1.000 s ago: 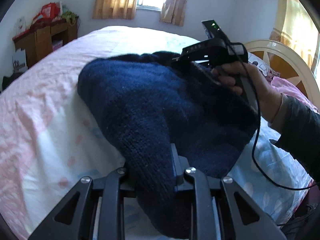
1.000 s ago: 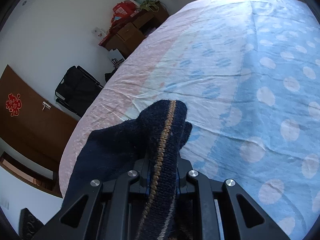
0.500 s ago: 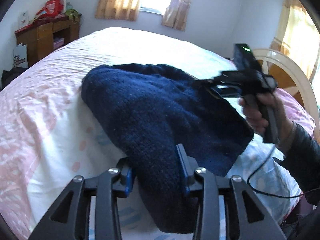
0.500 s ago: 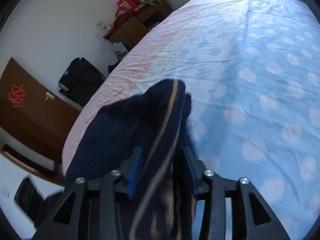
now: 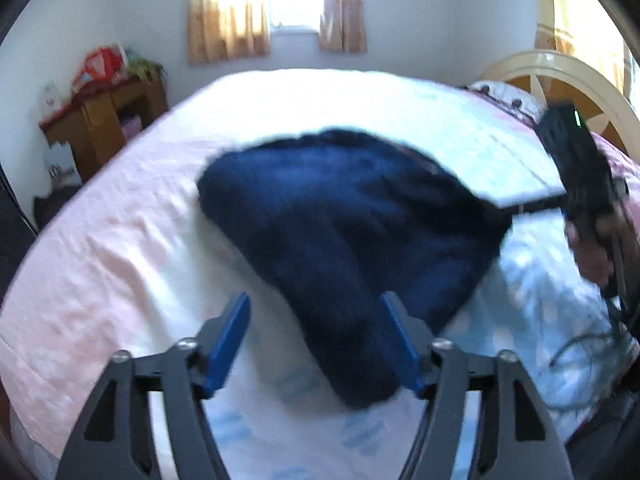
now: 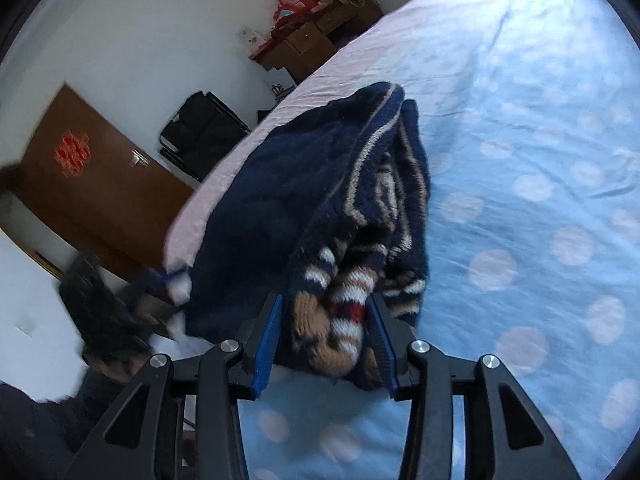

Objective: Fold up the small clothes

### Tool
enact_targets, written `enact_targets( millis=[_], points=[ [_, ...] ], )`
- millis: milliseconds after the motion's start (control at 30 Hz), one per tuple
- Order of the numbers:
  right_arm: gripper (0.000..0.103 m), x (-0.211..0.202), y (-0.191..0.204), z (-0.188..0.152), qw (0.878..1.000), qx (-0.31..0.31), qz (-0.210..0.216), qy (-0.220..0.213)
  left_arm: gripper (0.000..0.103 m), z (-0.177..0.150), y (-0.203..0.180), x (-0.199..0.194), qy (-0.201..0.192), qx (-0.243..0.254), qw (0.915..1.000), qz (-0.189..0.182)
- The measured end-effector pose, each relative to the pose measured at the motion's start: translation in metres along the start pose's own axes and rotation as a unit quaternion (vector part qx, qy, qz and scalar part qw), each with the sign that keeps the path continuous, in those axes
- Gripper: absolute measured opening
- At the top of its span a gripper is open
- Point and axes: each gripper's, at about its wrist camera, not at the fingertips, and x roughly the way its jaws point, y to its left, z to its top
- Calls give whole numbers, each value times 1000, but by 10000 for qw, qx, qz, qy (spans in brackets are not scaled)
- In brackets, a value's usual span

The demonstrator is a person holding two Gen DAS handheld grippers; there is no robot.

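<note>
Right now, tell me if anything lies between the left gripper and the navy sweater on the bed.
Nothing visible does. The left gripper has just opened, and a fold of the navy knitted sweater lies between its spread fingers, against the right one and clear of the left. Only bedsheet surrounds it.

The left gripper (image 5: 316,340) is pointing downward with its jaws standing wide; they have just been opening, and its blue pads (image 5: 226,342) are pressing on nothing. The right gripper (image 6: 326,340) is also tilting downward, its jaws having just been closing, the pads (image 6: 269,336) flanking knit cloth with small gaps. In the left wrist view, the right hand (image 5: 596,240) is gripping its handle at the picture's right edge.
</note>
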Motion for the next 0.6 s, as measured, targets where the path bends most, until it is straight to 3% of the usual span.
enact_targets(
  millis=[33, 100, 200, 233, 367, 433, 467, 600],
  points=[
    [21, 3, -2, -3, 9997, 10, -236, 81, 87, 8, 2, 1, -132, -15, 9999, 65],
    [21, 8, -14, -7, 9983, 267, -497, 140, 91, 21, 5, 16, -265, 36, 9995, 173],
    [21, 5, -19, -5, 9973, 425, -583, 97, 92, 38, 15, 59, -38, 16, 9971, 754],
    [21, 3, -14, -3, 9971, 343, -668, 78, 97, 42, 22, 74, 68, -50, 9960, 885],
    [24, -23, 20, 15, 9954, -110, -874, -378, 102, 41, 40, 97, 420, -511, 9961, 580],
    [33, -29, 37, 34, 9944, -335, -694, -727, 103, 36, 36, 101, 526, -406, 9961, 581],
    [43, -27, 43, 43, 9943, -414, -529, -826, 103, 33, 34, 101, 492, -374, 9962, 606],
    [46, 15, 41, 82, 9977, -286, 76, -618, 103, 28, 46, 103, 410, -685, 9965, 263]
  ],
)
